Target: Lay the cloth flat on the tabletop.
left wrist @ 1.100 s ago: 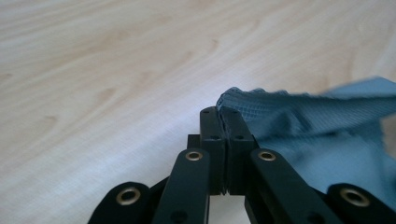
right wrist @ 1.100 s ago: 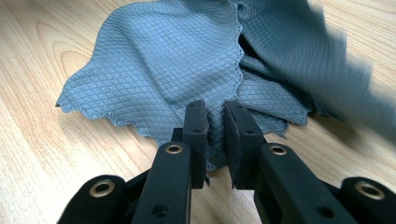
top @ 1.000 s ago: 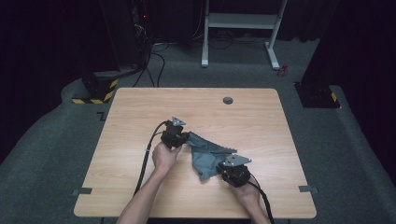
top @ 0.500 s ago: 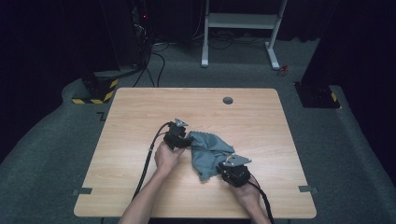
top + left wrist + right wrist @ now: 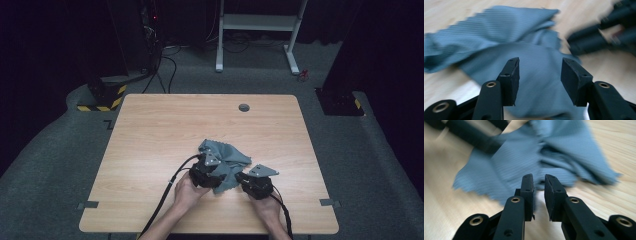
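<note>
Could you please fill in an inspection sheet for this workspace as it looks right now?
Surface: light wooden table, with a small dark round fitting near the far edge.
Job's things: grey-blue cloth, crumpled near the front middle.
Clutter: nothing seen.
Grippers: left gripper has just been opening, its jaws apart above the cloth, nothing pressed between them. Right gripper has a narrow gap between the jaws; whether cloth is pinched cannot be told.
Cables: black cable trails from the left gripper toward the front edge.
Surroundings: grey carpet, white frame, yellow-black striped base.
</note>
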Tool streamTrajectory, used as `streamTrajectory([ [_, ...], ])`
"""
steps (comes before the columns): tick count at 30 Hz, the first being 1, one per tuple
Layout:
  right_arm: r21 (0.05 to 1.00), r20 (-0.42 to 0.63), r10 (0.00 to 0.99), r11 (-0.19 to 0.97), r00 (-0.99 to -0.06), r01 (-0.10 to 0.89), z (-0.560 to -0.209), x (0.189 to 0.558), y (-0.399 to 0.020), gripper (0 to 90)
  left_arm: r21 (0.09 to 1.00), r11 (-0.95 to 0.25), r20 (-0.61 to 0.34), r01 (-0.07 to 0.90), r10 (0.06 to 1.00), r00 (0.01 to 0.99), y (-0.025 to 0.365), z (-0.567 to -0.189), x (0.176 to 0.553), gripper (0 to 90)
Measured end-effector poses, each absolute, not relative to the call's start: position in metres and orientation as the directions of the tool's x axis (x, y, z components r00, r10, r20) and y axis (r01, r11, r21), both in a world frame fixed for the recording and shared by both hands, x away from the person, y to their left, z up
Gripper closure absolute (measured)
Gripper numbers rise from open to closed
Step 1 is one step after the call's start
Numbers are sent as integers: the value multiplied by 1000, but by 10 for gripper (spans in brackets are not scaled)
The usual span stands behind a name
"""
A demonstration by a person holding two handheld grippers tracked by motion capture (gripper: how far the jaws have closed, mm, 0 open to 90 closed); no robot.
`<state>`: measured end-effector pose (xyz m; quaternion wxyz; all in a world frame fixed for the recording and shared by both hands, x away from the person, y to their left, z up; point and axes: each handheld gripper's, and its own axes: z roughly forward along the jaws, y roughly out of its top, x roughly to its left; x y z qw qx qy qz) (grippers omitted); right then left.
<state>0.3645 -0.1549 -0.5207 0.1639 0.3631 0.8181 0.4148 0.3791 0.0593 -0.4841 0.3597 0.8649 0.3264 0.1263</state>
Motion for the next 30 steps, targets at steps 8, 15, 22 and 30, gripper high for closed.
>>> streamTrajectory([
  [8,784,-9,778,396,-628,479,-521,376,-151,702,651,-634,77,417,601,795,29,-499,360,446],
  [15,754,-20,778,425,-628,501,-522,382,-146,696,629,-658,114,414,605,788,28,-506,364,595],
  [22,737,-17,763,446,-646,507,-523,385,-143,741,619,-678,113,396,576,810,33,-505,368,840],
  [30,739,-21,757,452,-653,500,-523,384,-142,763,717,-552,0,425,610,792,63,-486,367,883],
])
